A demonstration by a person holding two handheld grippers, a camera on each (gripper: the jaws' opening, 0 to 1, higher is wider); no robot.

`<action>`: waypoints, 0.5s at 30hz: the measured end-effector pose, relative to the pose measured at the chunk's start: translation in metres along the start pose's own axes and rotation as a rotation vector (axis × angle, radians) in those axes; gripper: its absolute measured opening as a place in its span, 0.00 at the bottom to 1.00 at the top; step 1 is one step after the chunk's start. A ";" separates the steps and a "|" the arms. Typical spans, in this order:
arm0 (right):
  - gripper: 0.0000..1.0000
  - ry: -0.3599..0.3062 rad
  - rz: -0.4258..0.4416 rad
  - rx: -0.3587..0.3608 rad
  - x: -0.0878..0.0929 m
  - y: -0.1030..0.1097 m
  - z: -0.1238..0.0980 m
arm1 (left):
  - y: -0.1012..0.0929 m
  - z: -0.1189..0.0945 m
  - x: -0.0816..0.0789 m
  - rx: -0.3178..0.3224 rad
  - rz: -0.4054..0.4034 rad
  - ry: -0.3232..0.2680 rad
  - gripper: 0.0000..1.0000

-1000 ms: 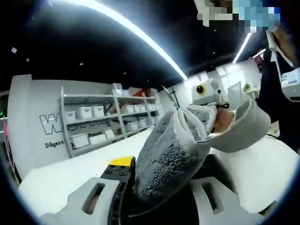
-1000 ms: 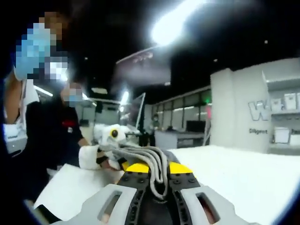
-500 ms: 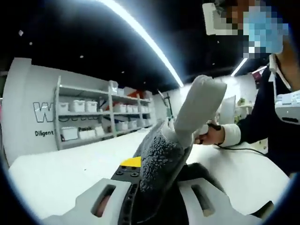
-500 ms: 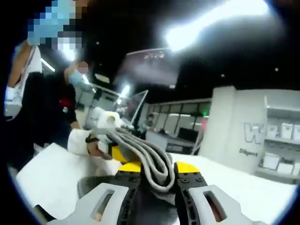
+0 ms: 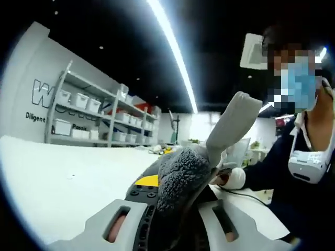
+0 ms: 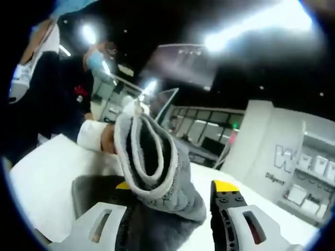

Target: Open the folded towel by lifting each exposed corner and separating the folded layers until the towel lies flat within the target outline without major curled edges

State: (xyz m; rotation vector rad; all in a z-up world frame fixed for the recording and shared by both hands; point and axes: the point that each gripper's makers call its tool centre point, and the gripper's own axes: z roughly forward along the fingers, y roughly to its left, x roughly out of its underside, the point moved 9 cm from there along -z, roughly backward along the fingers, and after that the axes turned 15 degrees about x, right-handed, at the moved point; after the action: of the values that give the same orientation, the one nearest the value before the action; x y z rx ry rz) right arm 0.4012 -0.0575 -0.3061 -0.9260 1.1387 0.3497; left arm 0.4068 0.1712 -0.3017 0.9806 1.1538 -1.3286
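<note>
towel (image 5: pixel 180 175): grey, bunched, lifted off the white table (image 5: pixel 63 172); centre-bottom of both views
left gripper (image 5: pixel 175 206): jaws closed on a towel fold
right gripper (image 6: pixel 172 209): jaws parted, towel (image 6: pixel 157 172) draped between; real grip unclear
step: corners raised, layers not yet separated
next: pull grippers apart, lower flat

Two grey and black grippers with yellow tips

The left gripper (image 5: pixel 175 201) has light grey jaws with long slots, black inner parts with small screws, and a yellow tip. The right gripper (image 6: pixel 175 206) looks the same. The person wears a dark top (image 5: pixel 293 178) with a white cuff (image 5: pixel 236 178).
</note>
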 end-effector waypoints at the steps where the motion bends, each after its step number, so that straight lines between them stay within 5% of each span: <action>1: 0.44 0.004 -0.009 -0.004 0.001 0.001 0.000 | -0.001 0.000 0.000 0.012 -0.016 -0.008 0.10; 9: 0.41 -0.012 -0.003 -0.034 0.001 0.004 -0.003 | -0.007 0.003 0.000 0.077 -0.072 -0.021 0.09; 15: 0.17 -0.041 0.016 -0.076 -0.005 0.006 -0.009 | -0.013 0.007 0.002 0.134 -0.150 -0.036 0.09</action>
State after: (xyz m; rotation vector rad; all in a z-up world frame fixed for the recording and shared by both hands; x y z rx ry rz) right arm 0.3898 -0.0596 -0.3053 -0.9719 1.1017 0.4255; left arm 0.3937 0.1636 -0.3012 0.9768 1.1406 -1.5534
